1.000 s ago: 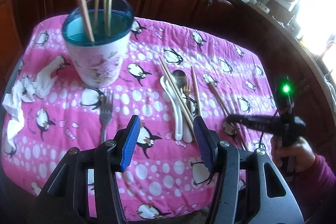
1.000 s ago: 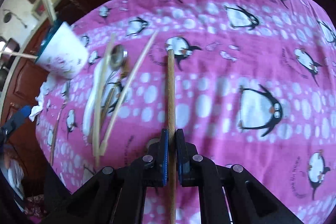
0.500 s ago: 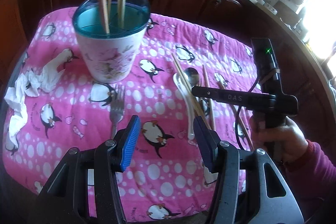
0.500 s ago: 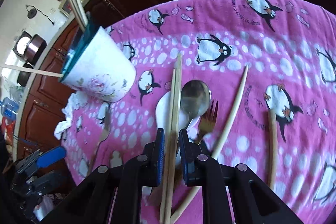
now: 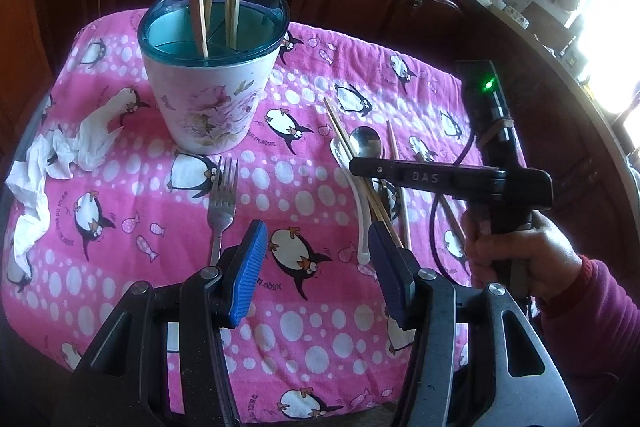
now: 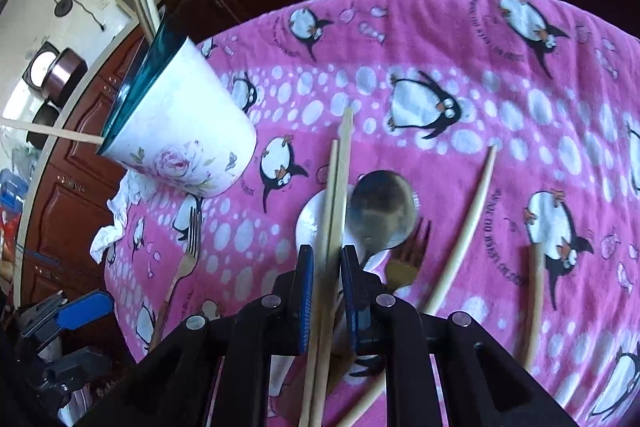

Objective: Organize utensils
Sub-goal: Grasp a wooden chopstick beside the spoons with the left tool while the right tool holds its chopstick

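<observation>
A floral cup [image 5: 212, 99] with a teal rim holds several chopsticks at the back left; it also shows in the right wrist view [image 6: 180, 147]. A pair of pale chopsticks [image 6: 340, 167] lies across a white spoon [image 6: 310, 223], beside a metal spoon [image 6: 382, 211]. My right gripper [image 6: 326, 255] straddles this pair with a narrow gap, a little space showing beside the right pad. Side-on, the right gripper [image 5: 356, 167] hovers over the pair of chopsticks [image 5: 340, 131]. My left gripper [image 5: 316, 231] stands open with nothing in it over the cloth, a steel fork [image 5: 224, 195] just ahead to its left.
On the pink penguin cloth [image 5: 120, 287] also lie a gold fork [image 6: 408, 259], one pale chopstick [image 6: 468, 219] and a brown chopstick [image 6: 536, 291]. Crumpled tissue [image 5: 60, 155] sits at the left edge. A hand [image 5: 520, 251] holds the right gripper. Dark cabinets stand behind.
My right gripper let go of the brown chopstick, which now lies on the cloth at right, and moved left over the pale pair. The left gripper stayed put.
</observation>
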A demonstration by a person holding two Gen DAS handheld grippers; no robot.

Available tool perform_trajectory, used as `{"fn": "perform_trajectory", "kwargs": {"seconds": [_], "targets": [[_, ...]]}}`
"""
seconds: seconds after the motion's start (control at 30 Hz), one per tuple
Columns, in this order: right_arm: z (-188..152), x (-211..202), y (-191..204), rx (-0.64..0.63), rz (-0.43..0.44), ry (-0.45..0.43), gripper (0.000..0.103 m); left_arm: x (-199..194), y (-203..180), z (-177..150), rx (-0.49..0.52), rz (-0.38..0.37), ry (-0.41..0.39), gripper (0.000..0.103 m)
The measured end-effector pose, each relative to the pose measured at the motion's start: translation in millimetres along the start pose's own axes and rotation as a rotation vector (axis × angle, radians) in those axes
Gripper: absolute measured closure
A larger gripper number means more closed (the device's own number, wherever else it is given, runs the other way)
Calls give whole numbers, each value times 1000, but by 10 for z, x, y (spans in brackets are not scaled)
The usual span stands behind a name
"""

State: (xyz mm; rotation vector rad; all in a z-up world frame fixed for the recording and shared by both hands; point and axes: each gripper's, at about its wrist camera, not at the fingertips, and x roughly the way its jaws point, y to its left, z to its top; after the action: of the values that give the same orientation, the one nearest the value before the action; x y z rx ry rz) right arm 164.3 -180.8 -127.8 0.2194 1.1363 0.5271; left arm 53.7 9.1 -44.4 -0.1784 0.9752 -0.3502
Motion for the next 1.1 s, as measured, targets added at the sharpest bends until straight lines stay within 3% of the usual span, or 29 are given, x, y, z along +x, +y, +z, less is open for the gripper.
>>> {"fn": "perform_trajectory", "kwargs": {"seconds": [0.13,0.3,0.6,0.73,0.87,1.0,1.1], "targets": [[-59,-103,13,17,-8,-34,95,-47,43,7,-7,7,-14,51],[-250,-410,147,48,99,-50,95,-26,124,6,-35,16,-14,51],[-675,27,524,108,199,105,93,13,219,-41,-44,60,4,51],[-680,-173,533,39,125,63,92,81,252,-69,-39,84,30,51],[-706,-446,235,56,65,34,92,212,188,-103,-5,94,61,52],[-742,-629,-56,84,10,20,92,389,101,-100,22,104,97,64],[-765,-723,-216,139,19,6,92,550,83,-90,31,122,138,77]]}}
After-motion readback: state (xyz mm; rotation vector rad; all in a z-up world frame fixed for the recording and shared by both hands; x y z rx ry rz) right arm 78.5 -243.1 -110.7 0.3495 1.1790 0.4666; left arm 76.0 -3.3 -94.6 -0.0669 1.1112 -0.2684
